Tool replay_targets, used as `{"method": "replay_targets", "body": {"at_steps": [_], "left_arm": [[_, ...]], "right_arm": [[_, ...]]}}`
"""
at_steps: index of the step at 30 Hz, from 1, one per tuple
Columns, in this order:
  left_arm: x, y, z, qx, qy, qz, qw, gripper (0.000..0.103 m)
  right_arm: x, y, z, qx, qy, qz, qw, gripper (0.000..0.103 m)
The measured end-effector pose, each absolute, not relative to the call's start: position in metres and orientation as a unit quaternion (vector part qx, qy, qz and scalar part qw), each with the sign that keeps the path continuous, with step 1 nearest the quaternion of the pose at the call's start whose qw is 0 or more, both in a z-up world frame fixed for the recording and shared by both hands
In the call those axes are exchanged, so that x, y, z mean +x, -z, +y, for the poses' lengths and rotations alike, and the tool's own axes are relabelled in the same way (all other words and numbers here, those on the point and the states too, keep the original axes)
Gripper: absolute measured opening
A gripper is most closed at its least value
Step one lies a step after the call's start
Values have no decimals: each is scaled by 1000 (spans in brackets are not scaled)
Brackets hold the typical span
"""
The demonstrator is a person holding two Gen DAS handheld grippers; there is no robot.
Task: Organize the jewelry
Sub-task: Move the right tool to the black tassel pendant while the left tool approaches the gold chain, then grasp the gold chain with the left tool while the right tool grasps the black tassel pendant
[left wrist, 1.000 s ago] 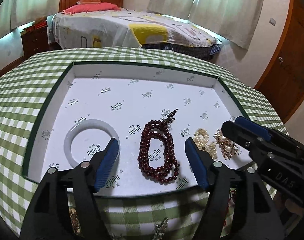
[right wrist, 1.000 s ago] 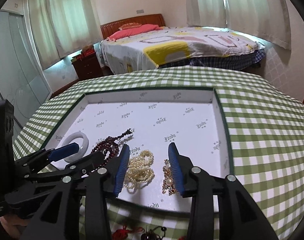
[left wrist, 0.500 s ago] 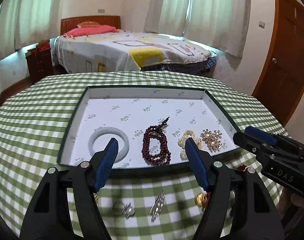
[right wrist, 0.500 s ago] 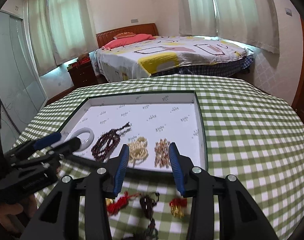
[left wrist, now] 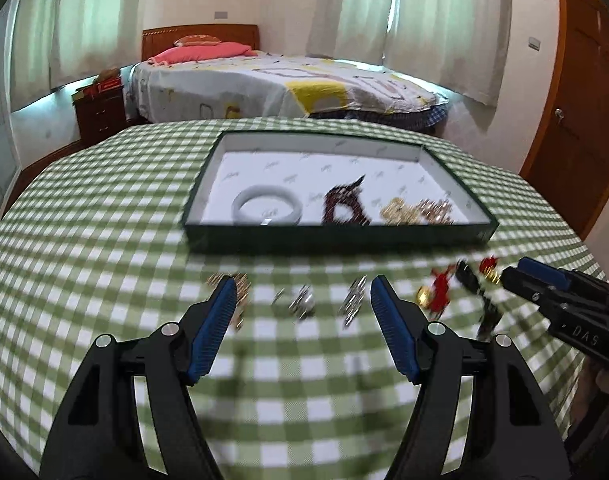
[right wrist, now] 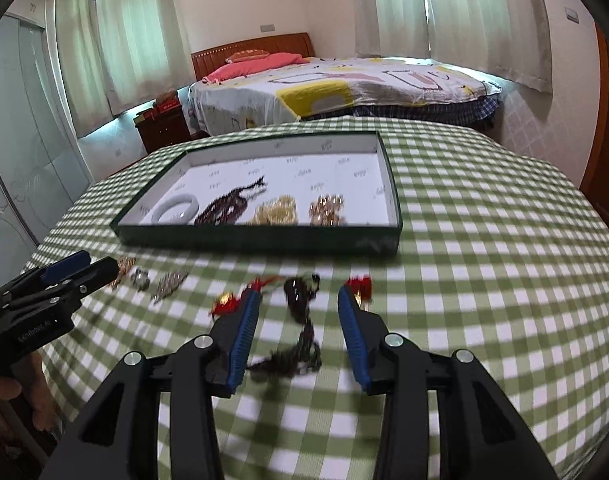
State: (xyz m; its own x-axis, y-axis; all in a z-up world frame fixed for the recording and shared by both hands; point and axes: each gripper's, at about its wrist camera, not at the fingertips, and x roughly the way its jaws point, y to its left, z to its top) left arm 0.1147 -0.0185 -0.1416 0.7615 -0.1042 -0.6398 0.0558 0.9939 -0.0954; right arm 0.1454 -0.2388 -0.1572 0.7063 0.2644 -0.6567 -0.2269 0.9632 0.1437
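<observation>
Gaping jaws, left gripper (left wrist: 302, 296) wider, both empty

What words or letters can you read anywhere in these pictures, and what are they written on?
"DAS": white letters on the black right gripper.
White lettering on the black left gripper: too blurred to read.
Small dark logos across the white lining of the dark green tray: too small to read.

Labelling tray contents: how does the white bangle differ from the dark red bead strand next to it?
1. The white bangle is one smooth rigid ring; the dark red bead strand is many small beads.
2. The bangle lies as an open circle showing the tray floor through it; the strand is bunched in loops with a dark tail trailing toward the far wall.

Both lie flat inside the tray, near its front wall.
</observation>
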Motion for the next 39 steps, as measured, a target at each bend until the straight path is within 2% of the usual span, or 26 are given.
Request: {"method": "replay_targets", "body": {"at_steps": [15,32,35,37,39], "left_arm": [[108,160,2,-49,14,370,928,68],[154,173,25,-62,-6,416,907,64],[156,174,24,-48,-9,413,909,53],[157,174,24,-46,-1,412,910,34],[157,174,23,-42,5,411,911,23]], "right_arm": [[133,172,-235,22,-138,369,919,42],[151,178,-233,26,-140,383,913,42],[153,179,-233,28,-140,386,911,42],[156,180,-233,30,-140,388,911,42],[158,180,-233,30,-140,389,910,42]]}}
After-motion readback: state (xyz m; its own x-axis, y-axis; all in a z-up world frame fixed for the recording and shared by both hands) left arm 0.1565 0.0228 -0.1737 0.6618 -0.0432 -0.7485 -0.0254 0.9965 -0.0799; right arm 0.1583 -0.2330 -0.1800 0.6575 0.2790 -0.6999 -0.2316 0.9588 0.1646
